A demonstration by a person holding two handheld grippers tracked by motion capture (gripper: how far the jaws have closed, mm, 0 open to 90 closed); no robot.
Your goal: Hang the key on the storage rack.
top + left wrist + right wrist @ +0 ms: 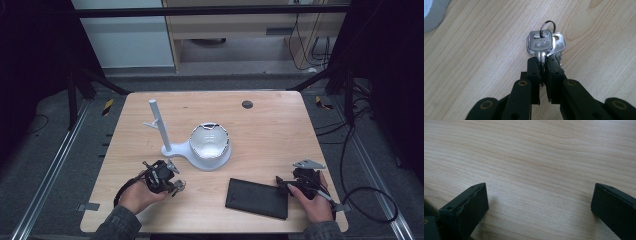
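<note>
Here the left gripper [542, 63] is closed on a bunch of keys [544, 45], its two black jaws pinching the blades so that the silver heads and the split ring [548, 26] stand clear beyond the jaw tips. In the left gripper view the front key faces the camera squarely with a second key fanned out just behind it to one side, and the wooden table [474, 62] lies close beneath them; whether the keys touch the wood cannot be told. A pale rounded edge of the white stand [432, 15] enters at the upper corner of that view. In the high view the left gripper [175, 186] sits near the front of the table, held by the person's left hand [137, 196], with the keys [178, 186] glinting at its tip, just in front of the white stand's base. The stand [167, 148] carries an upright post with a short side peg, and a white bowl [209, 141] rests on the wide end of its base. A black rectangular pad [257, 198] lies flat near the front edge, between the two hands. The right gripper [281, 182] is held by the right hand [312, 200] just beside the pad's right end. In the right gripper view its jaws stand wide apart with nothing between them, low over bare wood grain [536, 170]
</note>
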